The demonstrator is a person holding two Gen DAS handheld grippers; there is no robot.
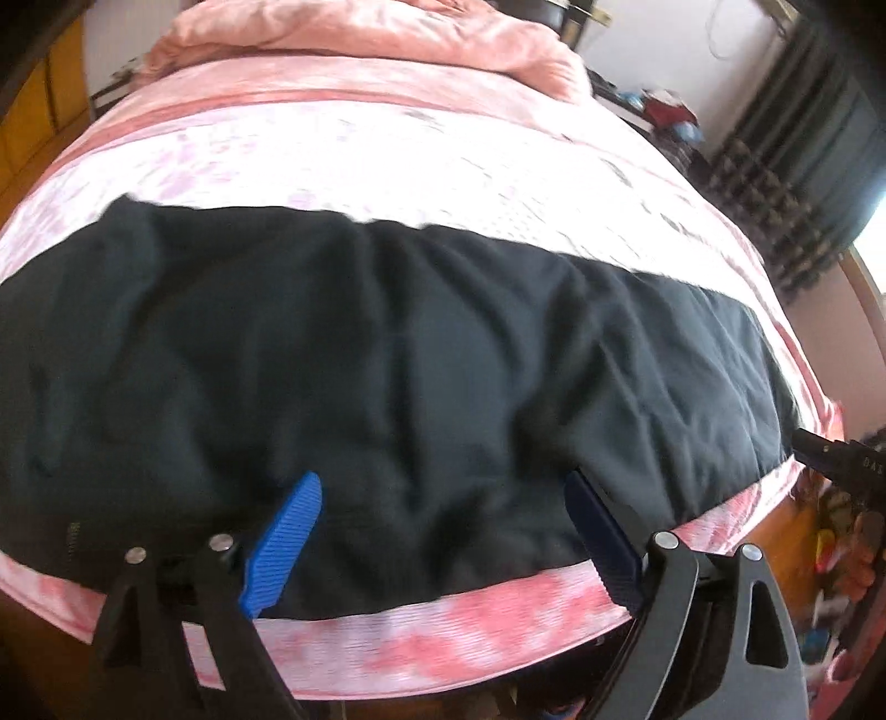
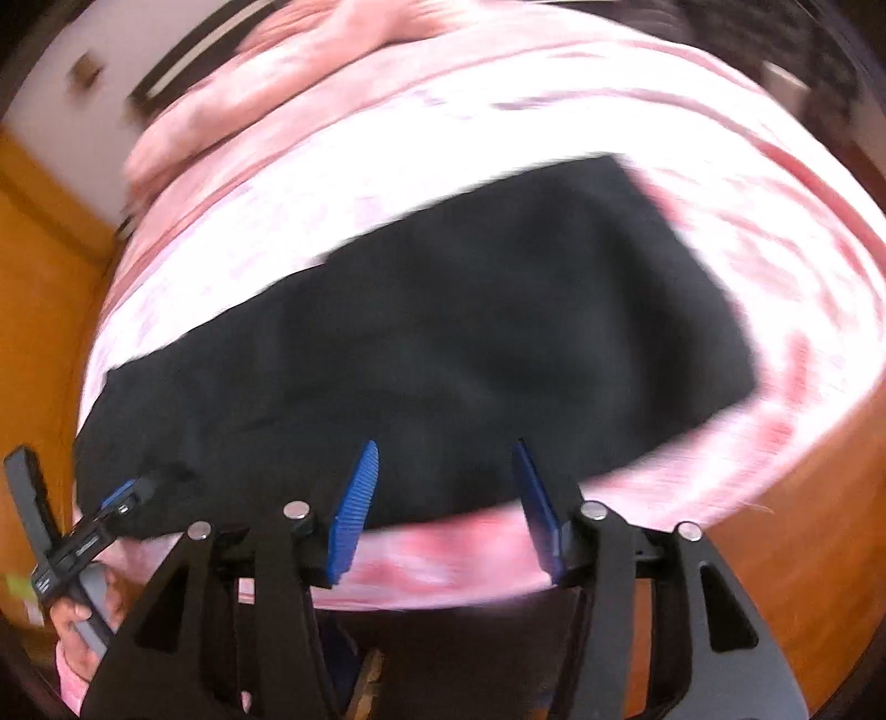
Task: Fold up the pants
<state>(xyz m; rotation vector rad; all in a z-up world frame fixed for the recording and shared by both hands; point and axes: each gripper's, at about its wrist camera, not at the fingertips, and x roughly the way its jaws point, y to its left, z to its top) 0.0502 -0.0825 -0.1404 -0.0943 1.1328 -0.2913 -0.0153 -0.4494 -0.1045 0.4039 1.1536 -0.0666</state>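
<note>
Black pants [image 1: 387, 354] lie spread flat across a pink bed [image 1: 421, 642], near its front edge. They also show in the right wrist view [image 2: 470, 343]. My left gripper [image 1: 443, 487] is open, its blue fingers [image 1: 282, 531] wide apart just above the pants' near edge, holding nothing. My right gripper [image 2: 448, 459] is open over the near edge too, holding nothing. The left gripper also shows in the right wrist view [image 2: 124, 501] at the pants' left end. The right gripper's black tip [image 1: 830, 451] shows at the right edge of the left wrist view.
A crumpled pink blanket [image 1: 376, 39] lies at the bed's far end. Orange wooden furniture [image 2: 39, 310] stands to the left. Dark curtains [image 1: 803, 166] and cluttered items [image 1: 670, 111] are at the right. The bed's front edge [image 2: 443, 570] is below the grippers.
</note>
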